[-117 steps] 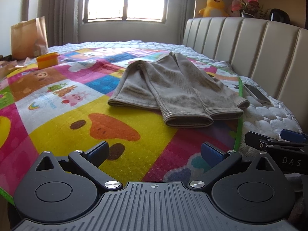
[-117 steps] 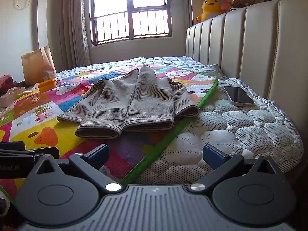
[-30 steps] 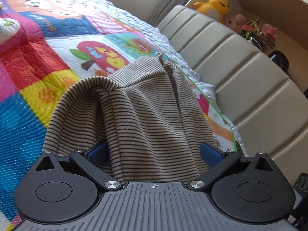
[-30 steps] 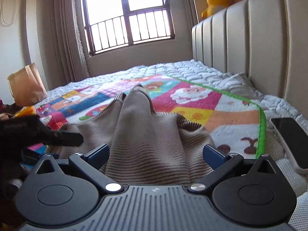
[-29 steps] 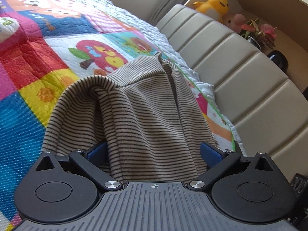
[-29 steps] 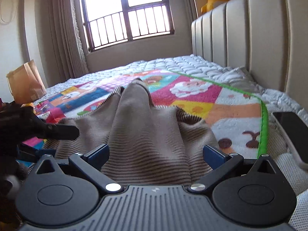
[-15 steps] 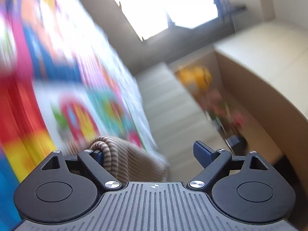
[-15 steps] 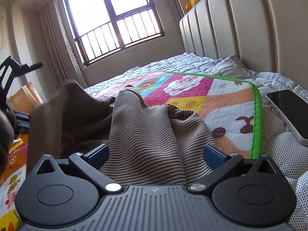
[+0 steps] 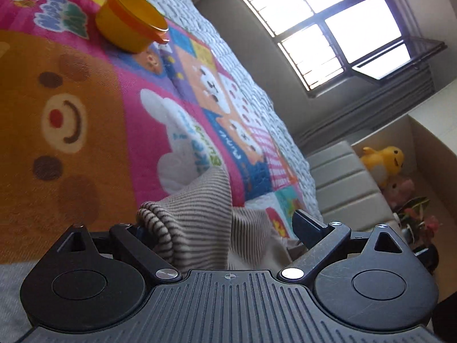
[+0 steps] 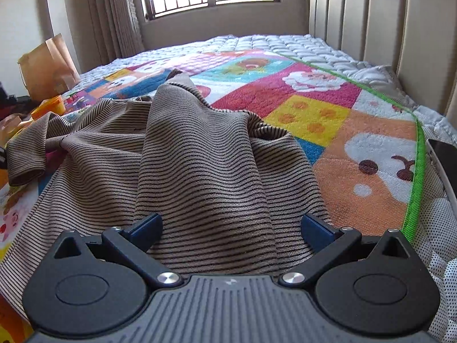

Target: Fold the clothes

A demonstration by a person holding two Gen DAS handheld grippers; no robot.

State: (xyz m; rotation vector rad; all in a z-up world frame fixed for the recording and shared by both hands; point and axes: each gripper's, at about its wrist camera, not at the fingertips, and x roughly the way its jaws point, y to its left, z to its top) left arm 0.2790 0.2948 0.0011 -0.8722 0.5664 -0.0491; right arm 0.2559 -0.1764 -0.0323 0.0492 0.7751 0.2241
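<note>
Striped garment lies rumpled on the cartoon play mat over the bed. We see our right gripper spread wide around its near folds. Our left gripper is opening, a rolled edge against one finger.

1. A colourful cartoon play mat covers the quilted mattress.
2. An orange bowl stands on the mat.
3. A brown paper bag stands beyond the mat's far left edge.
4. A phone lies just beside the mat's green border.
5. A yellow plush duck sits above the headboard.
</note>
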